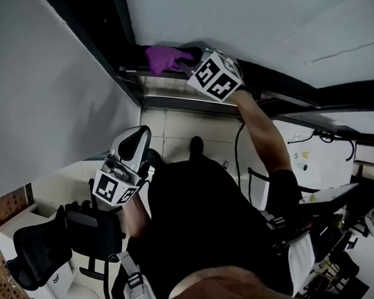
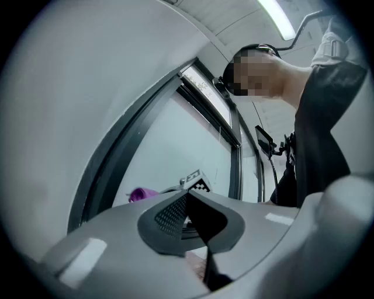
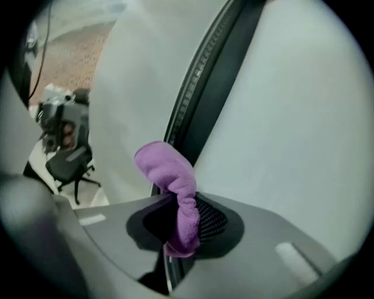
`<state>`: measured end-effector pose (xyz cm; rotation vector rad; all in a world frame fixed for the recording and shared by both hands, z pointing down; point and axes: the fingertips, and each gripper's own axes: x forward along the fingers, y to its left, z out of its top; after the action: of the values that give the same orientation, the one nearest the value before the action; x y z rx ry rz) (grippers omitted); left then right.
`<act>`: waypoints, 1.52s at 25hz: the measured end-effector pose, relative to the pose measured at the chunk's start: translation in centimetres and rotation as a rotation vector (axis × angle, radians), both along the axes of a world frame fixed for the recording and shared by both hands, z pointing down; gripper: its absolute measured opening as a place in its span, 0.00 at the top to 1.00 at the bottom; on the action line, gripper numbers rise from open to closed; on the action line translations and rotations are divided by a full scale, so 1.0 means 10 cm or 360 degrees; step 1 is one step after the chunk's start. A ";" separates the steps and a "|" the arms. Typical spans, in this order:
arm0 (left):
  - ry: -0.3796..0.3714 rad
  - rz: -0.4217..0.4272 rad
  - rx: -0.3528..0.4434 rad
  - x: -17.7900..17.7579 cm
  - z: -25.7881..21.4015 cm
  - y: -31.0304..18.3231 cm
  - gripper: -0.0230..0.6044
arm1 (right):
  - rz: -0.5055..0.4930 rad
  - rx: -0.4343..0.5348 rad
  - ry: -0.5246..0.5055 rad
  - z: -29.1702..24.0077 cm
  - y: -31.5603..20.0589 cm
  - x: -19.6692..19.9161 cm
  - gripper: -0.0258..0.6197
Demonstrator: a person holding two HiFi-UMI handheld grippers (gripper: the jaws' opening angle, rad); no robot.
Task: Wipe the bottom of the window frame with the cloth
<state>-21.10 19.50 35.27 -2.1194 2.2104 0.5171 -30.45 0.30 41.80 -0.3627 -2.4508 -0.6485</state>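
The right gripper (image 3: 178, 221) has its jaws pinched on a soft, fleecy purple cloth (image 3: 170, 173), whose rounded, bunched end sticks out past the mesh-textured pads against the dark metal window frame (image 3: 217, 82), at the far end of the scene. A pale, smooth pane (image 1: 247, 22) lies just beyond the frame. Nearer and to the left, the left gripper (image 2: 188, 214) has its jaws together on nothing, above a black mesh-backed office chair (image 1: 36, 247).

Purple cloth (image 3: 170, 175), dark window frame (image 3: 217, 76) (cube (image 1: 214, 76) black-and-white)
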 end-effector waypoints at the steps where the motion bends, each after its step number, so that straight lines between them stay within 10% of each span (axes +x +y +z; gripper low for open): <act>1: 0.0009 -0.0028 0.0004 0.00 0.00 0.06 0.96 | 0.0039 -0.0037 -0.0061 0.03 0.11 -0.24 0.86; 8: 0.0057 -0.0204 0.0018 -0.13 0.04 0.41 0.96 | -0.0063 0.0487 0.0082 0.82 0.50 -1.05 0.86; 13: 0.0065 -0.0170 0.0003 -0.15 0.07 0.36 0.96 | -0.0121 0.1128 0.0408 0.91 -0.21 -0.25 0.87; 18: 0.0040 -0.0030 0.0001 -0.06 0.05 0.03 0.96 | 0.0017 0.1426 0.0777 0.97 -1.18 0.79 0.87; 31: 0.0041 0.0062 0.0030 0.15 0.02 -0.20 0.96 | -0.0202 0.1667 0.1150 0.83 -1.66 1.50 0.87; 38: 0.0062 0.0062 0.0052 0.15 0.08 -0.17 0.96 | -0.0333 0.1243 0.1029 0.59 -1.32 1.63 0.86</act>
<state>-19.62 17.76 36.02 -2.1586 2.1688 0.5974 -14.18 -12.90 47.70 -0.4196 -1.4252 -1.2734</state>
